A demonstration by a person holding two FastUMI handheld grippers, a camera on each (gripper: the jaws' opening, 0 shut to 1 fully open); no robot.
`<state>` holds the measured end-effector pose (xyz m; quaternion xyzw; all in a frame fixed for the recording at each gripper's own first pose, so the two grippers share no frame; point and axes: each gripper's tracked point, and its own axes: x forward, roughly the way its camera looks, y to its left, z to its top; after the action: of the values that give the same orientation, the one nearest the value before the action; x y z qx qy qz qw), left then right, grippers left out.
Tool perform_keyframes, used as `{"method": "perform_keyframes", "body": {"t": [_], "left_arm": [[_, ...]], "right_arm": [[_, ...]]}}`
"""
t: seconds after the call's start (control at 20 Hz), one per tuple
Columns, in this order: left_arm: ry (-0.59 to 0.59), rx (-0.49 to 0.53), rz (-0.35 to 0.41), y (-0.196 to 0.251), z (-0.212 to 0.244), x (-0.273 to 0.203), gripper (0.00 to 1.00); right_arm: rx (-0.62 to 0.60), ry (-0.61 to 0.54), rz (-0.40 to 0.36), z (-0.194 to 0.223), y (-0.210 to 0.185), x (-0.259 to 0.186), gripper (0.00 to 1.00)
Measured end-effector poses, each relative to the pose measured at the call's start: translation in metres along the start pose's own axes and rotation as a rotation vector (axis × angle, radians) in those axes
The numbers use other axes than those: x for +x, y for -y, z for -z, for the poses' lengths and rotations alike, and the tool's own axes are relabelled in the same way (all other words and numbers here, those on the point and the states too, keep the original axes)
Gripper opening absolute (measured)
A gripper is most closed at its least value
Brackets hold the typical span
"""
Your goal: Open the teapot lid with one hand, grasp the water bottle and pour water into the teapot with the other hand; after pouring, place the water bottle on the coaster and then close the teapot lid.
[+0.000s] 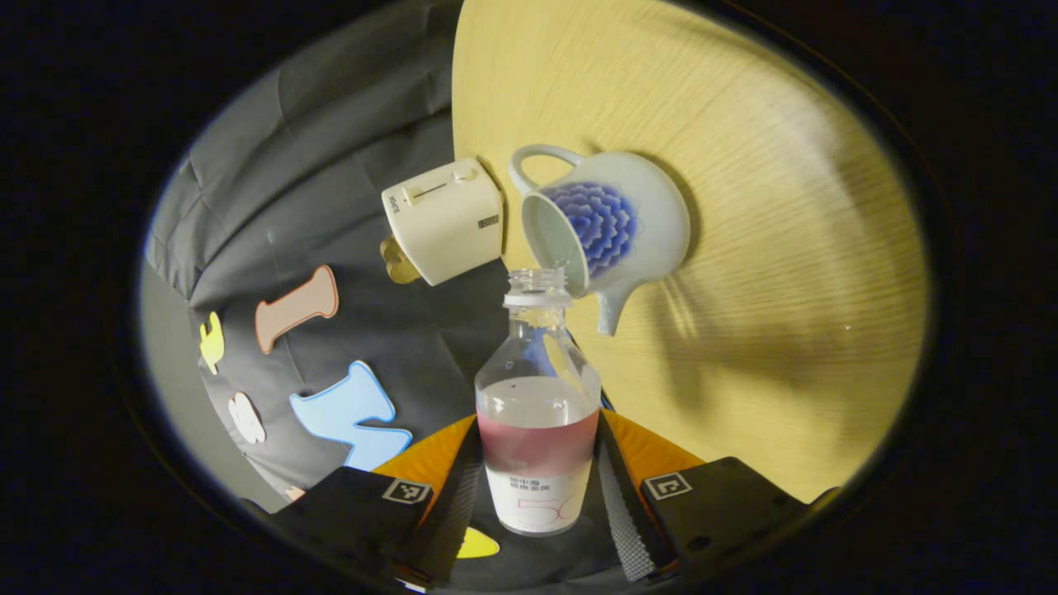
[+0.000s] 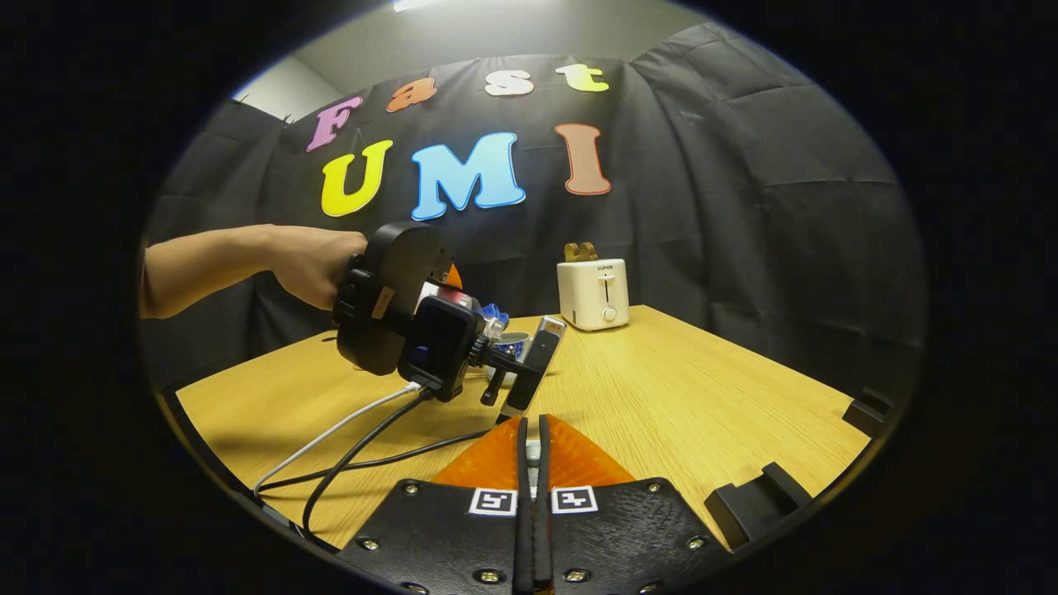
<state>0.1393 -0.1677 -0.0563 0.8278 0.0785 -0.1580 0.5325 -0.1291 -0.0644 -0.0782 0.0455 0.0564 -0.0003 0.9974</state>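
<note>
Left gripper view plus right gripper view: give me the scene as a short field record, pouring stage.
left gripper: shut on the water bottle, tipped toward the teapot
water bottle: uncapped, partly full, mouth next to the teapot's opening
teapot: white with a blue flower pattern, lid off, opening exposed
right gripper: fingers nearly together; something small and pale shows between them, cannot tell what
toaster: cream, at the table's far edge, behind the teapot
table: light wood
water stream: none visible

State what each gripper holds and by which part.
The left gripper clamps the clear plastic water bottle by its labelled lower body. The right gripper has its fingers nearly together on something small and pale, presumably the teapot lid; it cannot be told.
</note>
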Motion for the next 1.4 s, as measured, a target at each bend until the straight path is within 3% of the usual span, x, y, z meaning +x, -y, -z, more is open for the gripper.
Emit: {"method": "perform_keyframes", "body": {"t": [0.45,1.3,1.35,1.4], "left_arm": [[-0.029,0.082,0.004,-0.0046,0.0038,-0.0019,0.86],[-0.026,0.124,-0.017,-0.0086,-0.001,-0.0056,0.85],[-0.02,0.121,-0.018,-0.0081,-0.0018,-0.0048,0.72],[-0.017,0.118,-0.018,-0.0074,-0.0028,-0.0052,0.76]], "right_arm": [[0.001,0.0,-0.002,0.0001,-0.0011,0.0014,0.01],[-0.022,-0.025,-0.022,0.0045,-0.007,0.0026,0.01],[-0.023,-0.024,-0.021,0.0046,-0.007,0.0028,0.01],[-0.022,-0.024,-0.02,0.0045,-0.0066,0.003,0.01]]}}
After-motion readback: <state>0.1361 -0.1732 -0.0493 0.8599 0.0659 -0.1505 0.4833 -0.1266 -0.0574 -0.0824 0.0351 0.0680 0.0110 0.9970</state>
